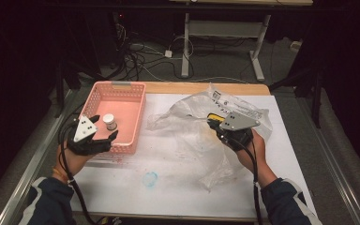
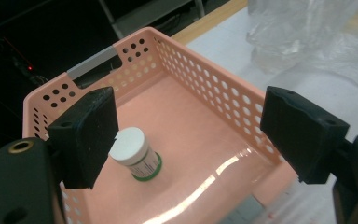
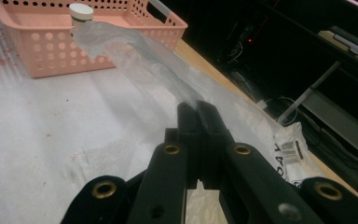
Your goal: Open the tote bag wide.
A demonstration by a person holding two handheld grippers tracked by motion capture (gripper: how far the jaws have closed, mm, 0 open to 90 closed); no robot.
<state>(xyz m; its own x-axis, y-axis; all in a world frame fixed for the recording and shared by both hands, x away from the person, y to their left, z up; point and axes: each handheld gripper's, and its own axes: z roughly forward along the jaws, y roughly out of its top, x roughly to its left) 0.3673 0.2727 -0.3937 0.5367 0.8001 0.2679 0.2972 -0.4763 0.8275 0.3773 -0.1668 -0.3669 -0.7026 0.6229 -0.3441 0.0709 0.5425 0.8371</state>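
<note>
A pink perforated basket (image 1: 135, 115) (image 2: 223, 98) (image 3: 51, 51) stands at the table's left. Inside it stands a small white-capped jar (image 1: 109, 122) (image 2: 135, 152) (image 3: 81, 11). My left gripper (image 1: 104, 129) (image 2: 189, 135) hovers open over the basket's near end, jaws wide apart, the jar just beyond its left jaw and nothing between them. A crumpled clear plastic bag (image 1: 194, 119) (image 2: 307, 32) (image 3: 135, 60) lies across the middle and right of the table. My right gripper (image 1: 214, 123) (image 3: 198, 112) is shut on a fold of this bag, which stretches away from the jaws toward the basket.
White paper (image 1: 168, 187) covers the wooden table (image 1: 201, 87); it carries a blue mark (image 1: 150, 178) near the front. A barcode label (image 3: 291, 150) shows on the bag. Behind the table are a desk frame (image 1: 225, 42) and floor cables (image 1: 140, 56).
</note>
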